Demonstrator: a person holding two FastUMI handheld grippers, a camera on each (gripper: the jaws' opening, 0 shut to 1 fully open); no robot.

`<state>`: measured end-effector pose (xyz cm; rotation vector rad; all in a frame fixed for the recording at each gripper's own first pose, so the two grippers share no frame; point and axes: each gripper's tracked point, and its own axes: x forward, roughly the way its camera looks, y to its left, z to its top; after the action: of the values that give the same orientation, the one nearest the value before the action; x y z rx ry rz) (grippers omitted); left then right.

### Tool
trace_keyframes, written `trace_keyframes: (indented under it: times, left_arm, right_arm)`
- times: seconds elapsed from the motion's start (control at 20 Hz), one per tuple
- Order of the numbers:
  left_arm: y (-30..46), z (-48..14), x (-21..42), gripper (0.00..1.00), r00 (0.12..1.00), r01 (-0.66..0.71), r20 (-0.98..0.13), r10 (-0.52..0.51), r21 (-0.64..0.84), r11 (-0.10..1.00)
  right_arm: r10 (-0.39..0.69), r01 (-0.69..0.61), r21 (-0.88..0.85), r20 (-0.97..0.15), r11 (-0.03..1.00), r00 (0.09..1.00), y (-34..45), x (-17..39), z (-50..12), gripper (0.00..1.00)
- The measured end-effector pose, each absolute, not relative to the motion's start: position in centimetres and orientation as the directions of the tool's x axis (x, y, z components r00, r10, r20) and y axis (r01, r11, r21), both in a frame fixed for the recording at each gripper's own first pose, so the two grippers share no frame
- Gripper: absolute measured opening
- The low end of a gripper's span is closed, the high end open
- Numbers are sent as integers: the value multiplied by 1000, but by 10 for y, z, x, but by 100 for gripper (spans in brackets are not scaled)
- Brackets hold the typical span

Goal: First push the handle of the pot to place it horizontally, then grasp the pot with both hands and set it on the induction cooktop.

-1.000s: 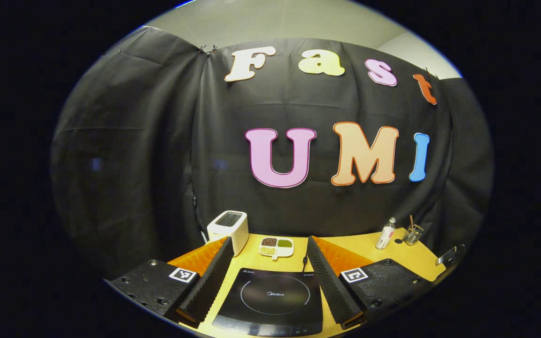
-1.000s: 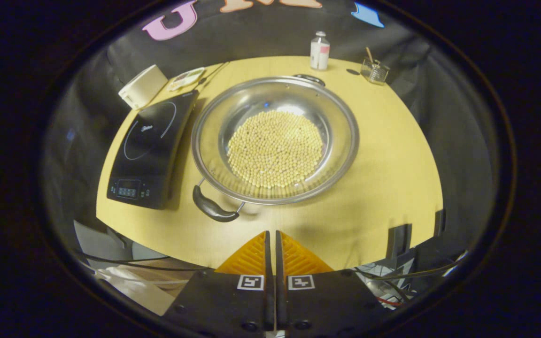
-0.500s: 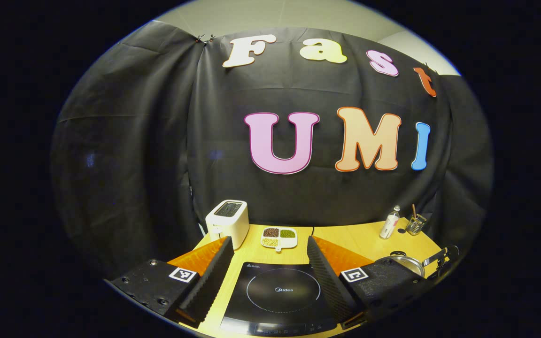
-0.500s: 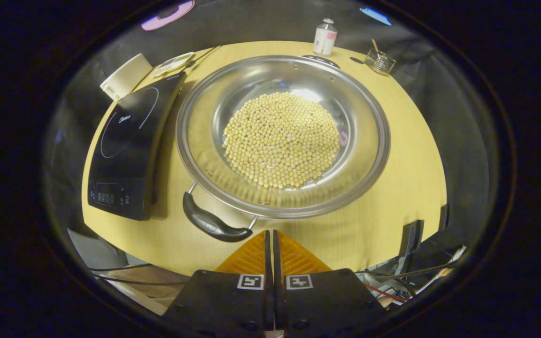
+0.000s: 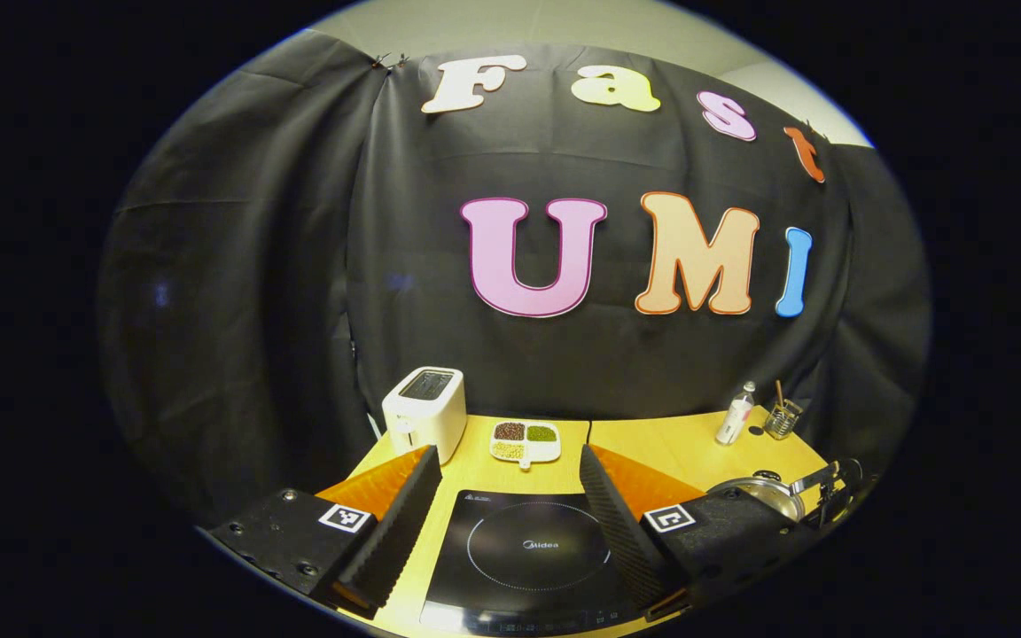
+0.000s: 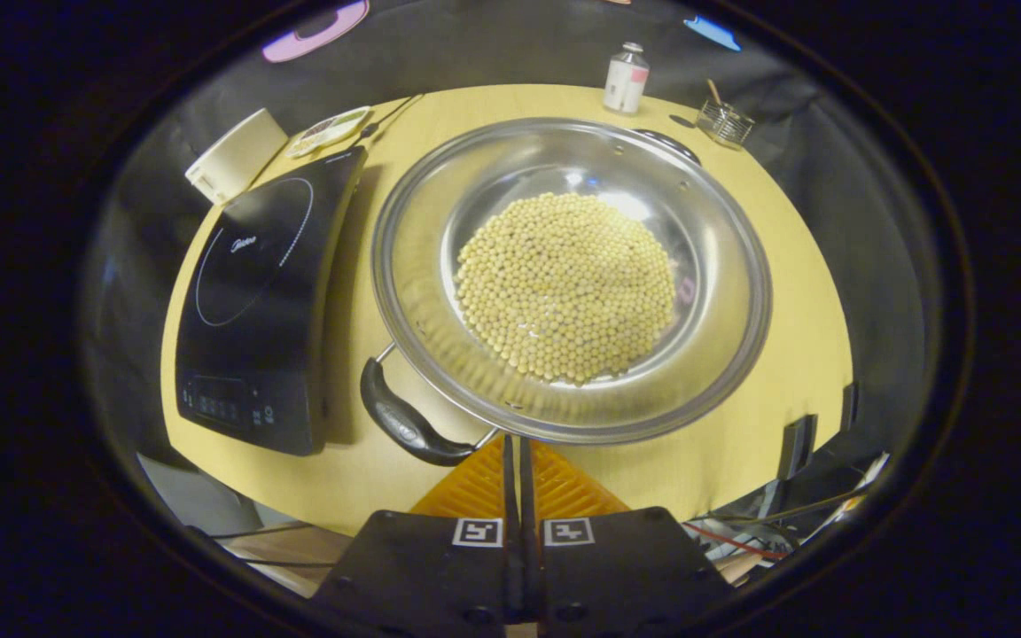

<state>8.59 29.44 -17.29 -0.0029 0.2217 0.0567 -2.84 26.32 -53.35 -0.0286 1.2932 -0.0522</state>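
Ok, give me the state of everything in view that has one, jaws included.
pot: on the table, not on the cooktop, holding beans
pot handle: angled toward the table's near edge, untouched
induction cooktop: bare, nothing on it
toaster: upright, slot empty
bottle: upright, capped
left gripper: jaws open, above the cooktop
right gripper: jaws shut, empty, just short of the handle

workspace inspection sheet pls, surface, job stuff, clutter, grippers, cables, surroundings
surface: yellow table.
job's things: pot of pale beans beside the induction cooktop, not on it; black handle points at the near-left corner.
clutter: toaster, divided dish, bottle, glass cup.
grippers: left gripper open above the cooktop; right gripper shut, empty, by the handle.
cables: cables below the table's near edge.
surroundings: black cloth wall.
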Motion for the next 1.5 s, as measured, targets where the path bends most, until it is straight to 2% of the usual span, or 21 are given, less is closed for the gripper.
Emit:
trace_keyframes:
  times: [0.35,0.4,0.45,0.5,0.55,0.7,0.9,0.95,1.05,1.15,1.2,1.25,1.5]
  left_arm:
    - [293,-194,85,96,969,-35,-246,23,-45,998]
    - [292,-198,85,92,967,-33,-253,17,-57,998]
    - [291,-202,83,96,966,-30,-259,12,-66,997]
    - [291,-205,83,96,965,-29,-262,9,-73,997]
    - [291,-208,82,96,964,-28,-264,7,-77,997]
    - [294,-218,78,96,959,-33,-284,11,-72,997]
    - [296,-226,73,96,954,-39,-298,12,-85,996]
    - [297,-228,72,96,952,-44,-304,16,-88,995]
    - [298,-232,70,96,950,-52,-313,19,-96,994]
    - [299,-236,68,96,946,-56,-323,20,-101,993]
    - [300,-237,67,96,944,-57,-328,21,-100,993]
    - [300,-238,67,96,943,-59,-332,23,-97,994]
    - [293,-243,68,96,936,-37,-352,0,-99,994]
  right_arm:
    - [-6,146,40,-953,989,302,304,-9,-537,0]
    - [-9,158,43,-950,987,312,308,-4,-538,0]
    - [-12,162,42,-948,986,318,312,-1,-538,0]
    - [-15,166,41,-945,985,326,316,2,-538,3]
    - [-17,171,43,-942,984,334,320,5,-537,0]
    - [-13,188,56,-937,981,350,333,17,-538,3]
    - [-14,200,65,-930,978,368,347,32,-540,3]
    - [-10,210,74,-928,975,372,351,37,-541,0]
    - [-8,237,89,-925,967,380,357,45,-540,3]
    - [0,262,110,-921,959,388,364,52,-538,0]
    - [2,271,118,-920,955,392,367,56,-539,3]
    - [7,275,125,-920,953,393,368,59,-539,0]
    - [45,233,151,-914,961,403,365,53,-526,3]
